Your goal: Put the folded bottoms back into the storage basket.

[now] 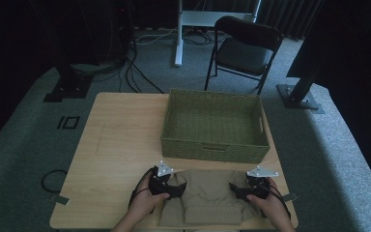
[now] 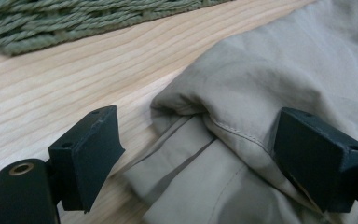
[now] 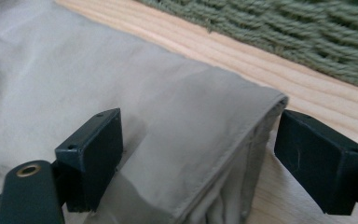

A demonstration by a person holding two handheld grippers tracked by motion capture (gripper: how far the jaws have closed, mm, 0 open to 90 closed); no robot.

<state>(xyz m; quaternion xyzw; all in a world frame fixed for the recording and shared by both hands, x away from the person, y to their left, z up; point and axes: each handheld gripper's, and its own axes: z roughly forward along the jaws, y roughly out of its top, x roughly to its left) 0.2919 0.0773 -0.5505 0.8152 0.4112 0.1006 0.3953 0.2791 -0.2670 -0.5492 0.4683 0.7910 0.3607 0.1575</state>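
Note:
A folded beige garment [image 1: 206,198] lies on the wooden table [image 1: 116,145] near its front edge, just in front of a green woven basket [image 1: 214,124]. My left gripper [image 1: 174,187] is at the garment's left edge, open, its jaws astride the folded cloth [image 2: 233,140]. My right gripper [image 1: 236,189] is at the garment's right edge, open as well, with the folded hem [image 3: 223,140] between its jaws. A hand holds each gripper.
The basket [image 2: 74,21] stands empty, close behind both grippers; its wall [image 3: 279,28] is a short way past the garment. Bare tabletop stretches to the left. A black folding chair [image 1: 244,48] and stand bases sit on the floor beyond the table.

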